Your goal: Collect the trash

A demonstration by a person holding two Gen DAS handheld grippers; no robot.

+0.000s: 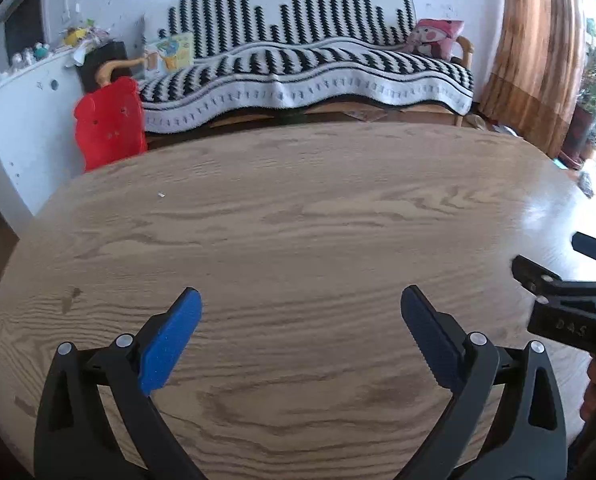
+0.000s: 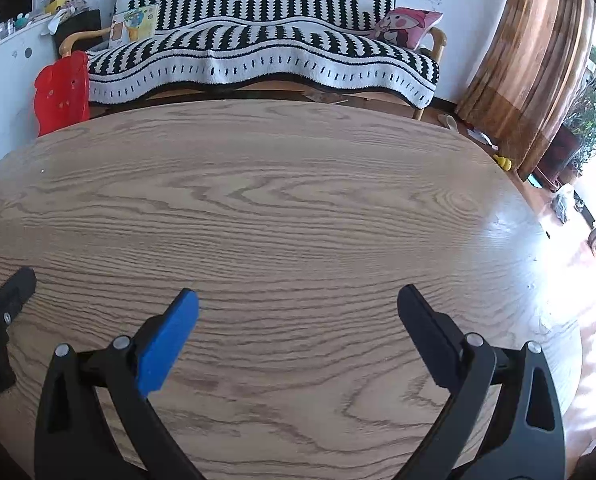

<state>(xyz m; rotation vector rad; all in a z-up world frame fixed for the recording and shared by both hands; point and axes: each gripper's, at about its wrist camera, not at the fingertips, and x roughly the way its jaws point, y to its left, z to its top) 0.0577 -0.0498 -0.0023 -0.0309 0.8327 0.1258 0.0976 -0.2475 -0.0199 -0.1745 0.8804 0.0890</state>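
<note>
My left gripper (image 1: 301, 300) is open and empty, held low over the wooden table (image 1: 298, 208). My right gripper (image 2: 298, 298) is open and empty over the same table (image 2: 298, 200). The right gripper also shows at the right edge of the left wrist view (image 1: 554, 272). The left gripper shows at the left edge of the right wrist view (image 2: 1, 300). One tiny white scrap (image 1: 161, 195) lies on the table far left; it also shows in the right wrist view (image 2: 43, 171). No other trash shows.
Beyond the table's far edge stands a sofa with a black-and-white striped blanket (image 1: 306, 68). A red chair (image 1: 109, 124) stands at the far left beside a white cabinet (image 1: 21, 120). A brown curtain (image 1: 538, 52) and plants are on the right.
</note>
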